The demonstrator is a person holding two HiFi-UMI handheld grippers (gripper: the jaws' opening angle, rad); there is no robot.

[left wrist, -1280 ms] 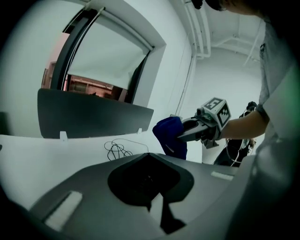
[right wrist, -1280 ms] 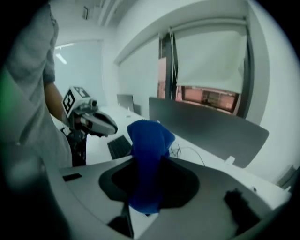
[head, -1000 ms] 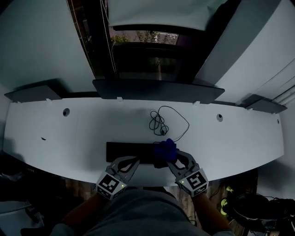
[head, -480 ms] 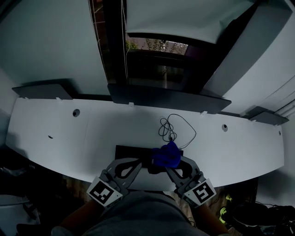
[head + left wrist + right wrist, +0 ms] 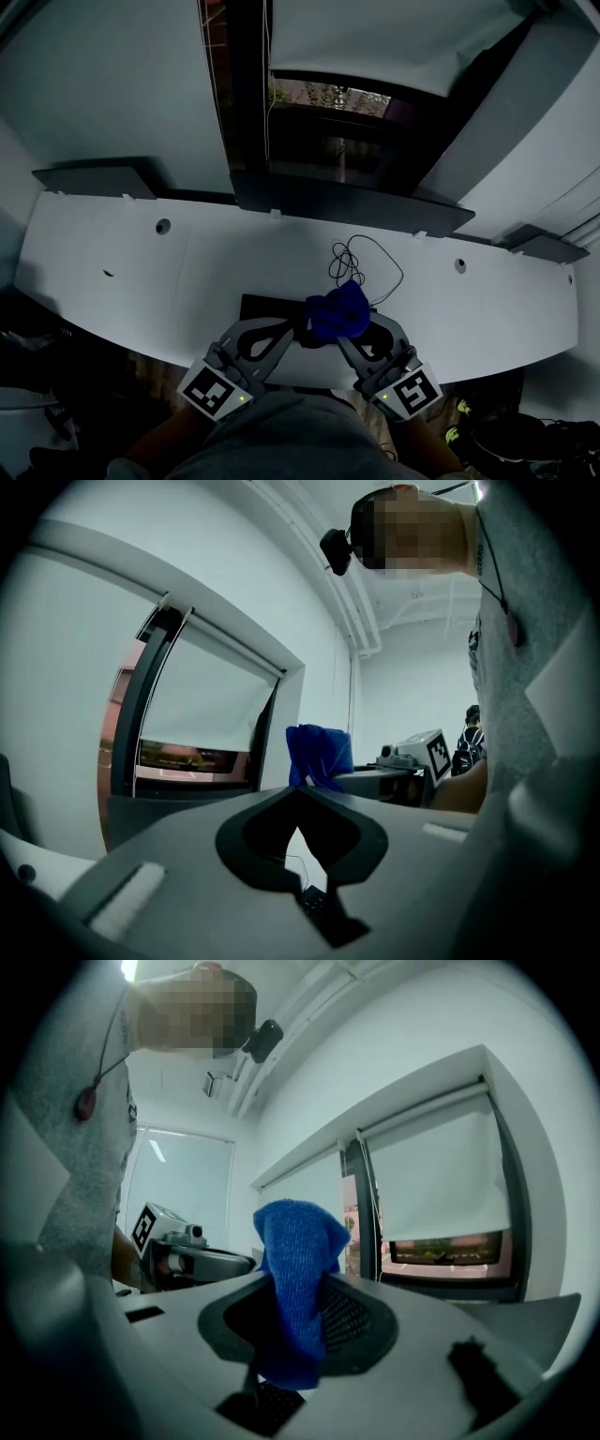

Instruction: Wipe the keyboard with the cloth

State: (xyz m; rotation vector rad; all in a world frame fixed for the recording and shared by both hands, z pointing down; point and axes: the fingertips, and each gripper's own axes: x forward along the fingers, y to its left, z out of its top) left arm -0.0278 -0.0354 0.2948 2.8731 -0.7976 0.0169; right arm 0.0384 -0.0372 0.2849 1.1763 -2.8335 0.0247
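One broad white surface (image 5: 122,272) curves across the head view from 9 o'clock to 3 o'clock. Beyond its 12 o'clock edge stands a dark window (image 5: 319,141), with a pale blind (image 5: 375,37) drawn partway down over it.

A black keyboard (image 5: 267,306) lies near the surface's 6 o'clock edge, its long side running 9 to 3.

The left tongs (image 5: 292,330) come in from 7 o'clock and sit over the keyboard's middle. Their own view shows the tips pressed together with nothing between them, and keys show through the loop behind the tips. The right tongs (image 5: 337,336) come in from 5 o'clock, their tips just beside the left ones. They are closed on a blue cloth (image 5: 339,311). In the right gripper view the cloth rises in a bunch from the pinch and hangs back down across the loop, with keys visible below it.

In the head view the cloth covers the keyboard's 3 o'clock end. Whether it touches the keys cannot be told.

A thin black cable (image 5: 364,259) lies in loose loops on the surface at 12 o'clock from the cloth. Two small round holes (image 5: 163,226) pierce the surface, one toward 10 o'clock and one toward 2 o'clock.
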